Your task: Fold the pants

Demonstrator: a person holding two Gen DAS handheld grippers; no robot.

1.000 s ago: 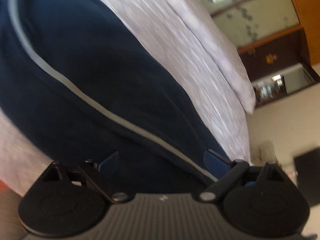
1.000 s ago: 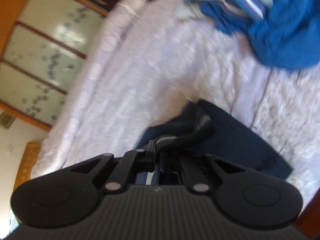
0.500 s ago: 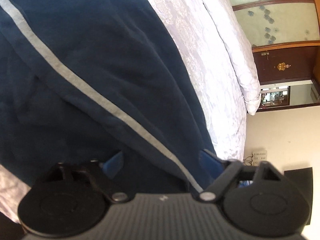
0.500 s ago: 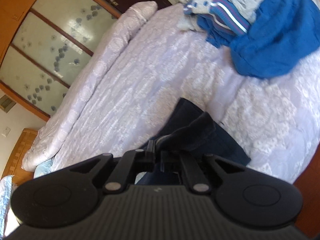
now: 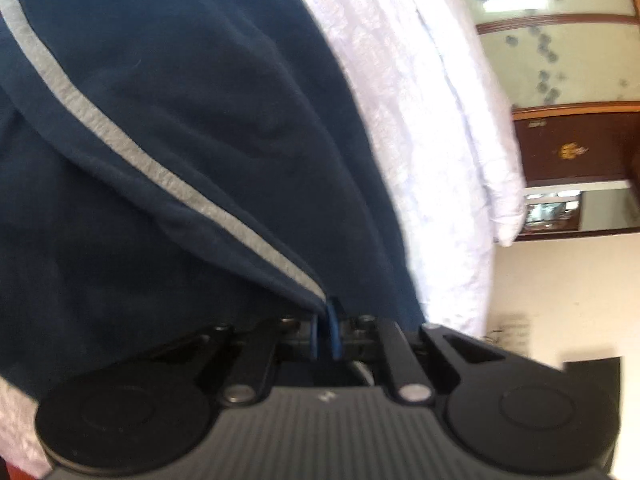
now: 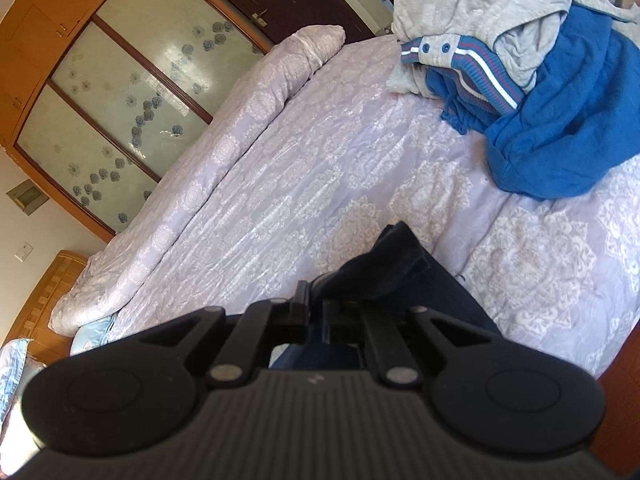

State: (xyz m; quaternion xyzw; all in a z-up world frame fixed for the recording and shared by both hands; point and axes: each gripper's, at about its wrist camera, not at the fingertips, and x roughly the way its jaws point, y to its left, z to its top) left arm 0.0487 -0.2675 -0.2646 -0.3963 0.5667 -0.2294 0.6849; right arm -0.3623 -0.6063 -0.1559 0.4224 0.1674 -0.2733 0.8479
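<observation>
Navy pants [image 5: 180, 120] with a grey side stripe [image 5: 132, 152] fill most of the left wrist view, lying on the lilac patterned bedspread [image 5: 400, 100]. My left gripper [image 5: 325, 330] is shut on the pants' edge where the stripe ends. In the right wrist view my right gripper [image 6: 316, 312] is shut on a bunched fold of the same navy pants [image 6: 384, 264], held just above the bedspread [image 6: 300, 184]; the cloth hangs down below the fingers.
A pile of clothes lies at the bed's far right: a blue garment [image 6: 560, 128], a striped knit [image 6: 472, 68] and grey cloth [image 6: 480, 4]. A rolled duvet [image 6: 224, 148] runs along the far side. A wardrobe with frosted panels [image 6: 120, 92] and a dark door [image 5: 576, 148] stand behind.
My left gripper's jaws have closed from wide open onto the pants' striped edge. My right gripper, still shut on the cloth, has lifted and drawn back, showing more bedspread.
</observation>
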